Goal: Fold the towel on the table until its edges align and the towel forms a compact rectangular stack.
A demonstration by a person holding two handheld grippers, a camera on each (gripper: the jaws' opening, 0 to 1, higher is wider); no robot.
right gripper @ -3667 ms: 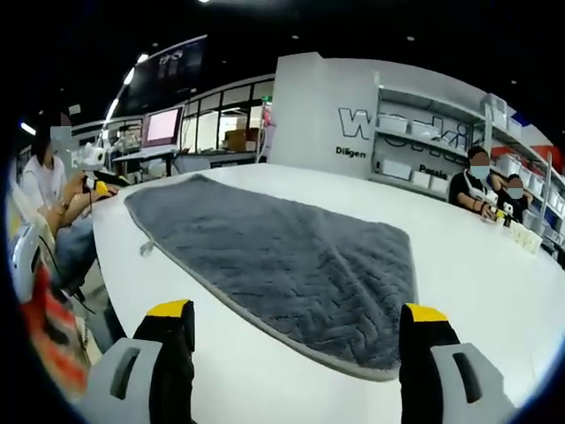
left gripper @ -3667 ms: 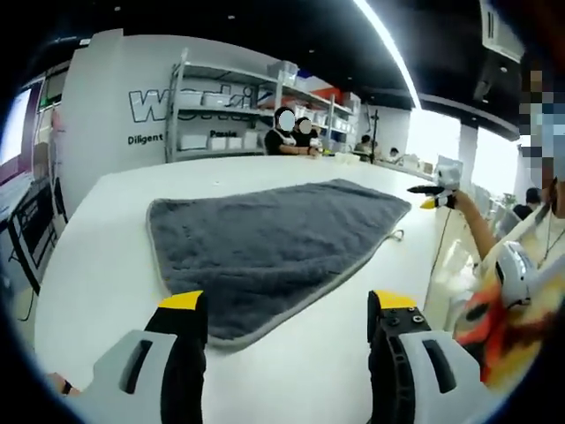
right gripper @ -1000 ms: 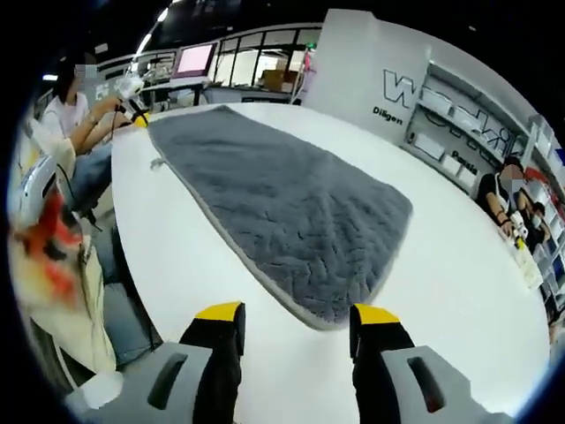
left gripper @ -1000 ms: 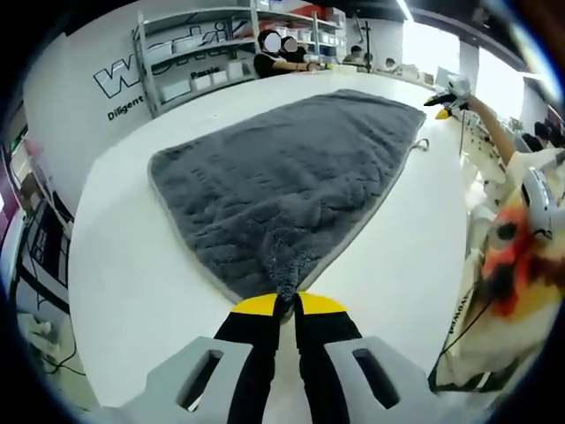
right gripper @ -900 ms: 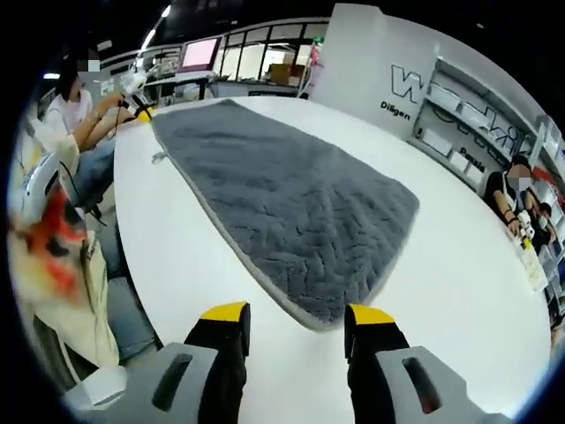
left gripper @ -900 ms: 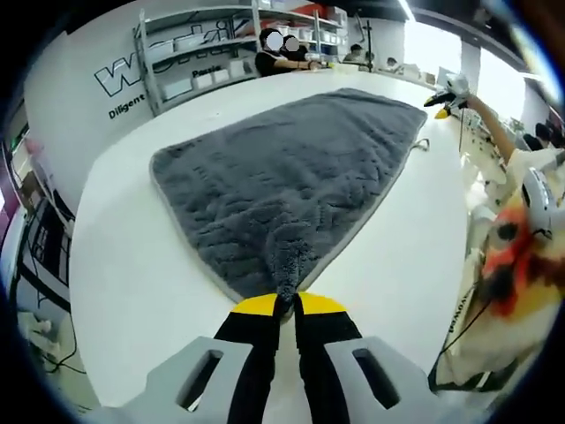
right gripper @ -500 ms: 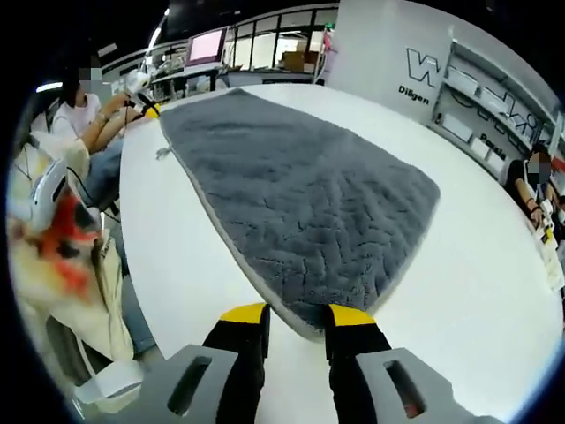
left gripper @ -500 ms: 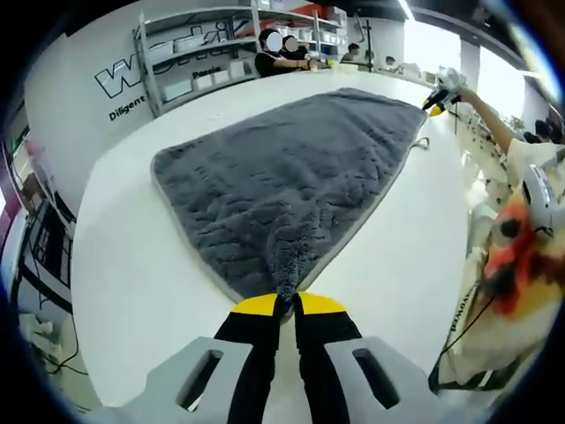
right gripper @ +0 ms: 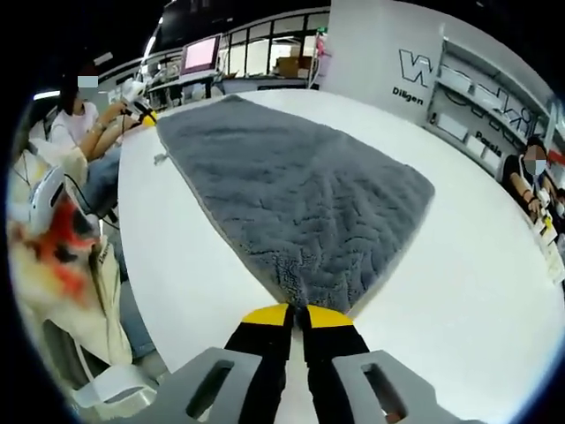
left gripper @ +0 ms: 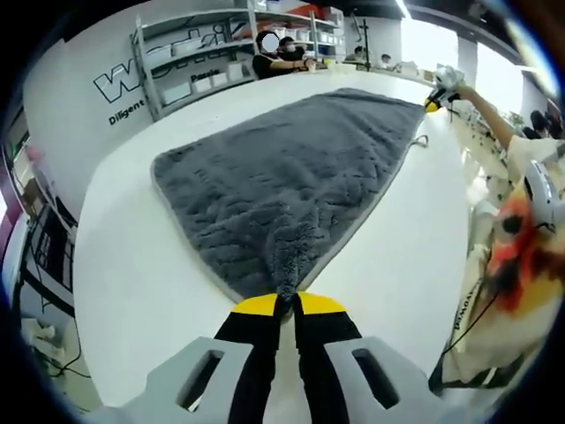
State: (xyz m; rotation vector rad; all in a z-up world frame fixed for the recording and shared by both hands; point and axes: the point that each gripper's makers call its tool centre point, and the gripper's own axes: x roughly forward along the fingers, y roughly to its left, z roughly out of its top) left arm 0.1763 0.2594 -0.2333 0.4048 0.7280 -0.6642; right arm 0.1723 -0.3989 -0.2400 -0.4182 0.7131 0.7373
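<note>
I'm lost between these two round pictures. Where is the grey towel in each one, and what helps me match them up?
Left gripper view: the grey towel spreads from the centre up to the right, its near corner pinched in the left hand-held gripper.
Right gripper view: the towel runs from the centre to the upper left, its near corner pinched in the right hand-held gripper.
Shared landmark: the white wall lettering.

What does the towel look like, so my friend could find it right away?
Find the big white table. Spread flat across it lies the towel, dark grey and fluffy with a pale edge. Nothing else there is grey and fuzzy, and both grippers pinch its corners.
</note>
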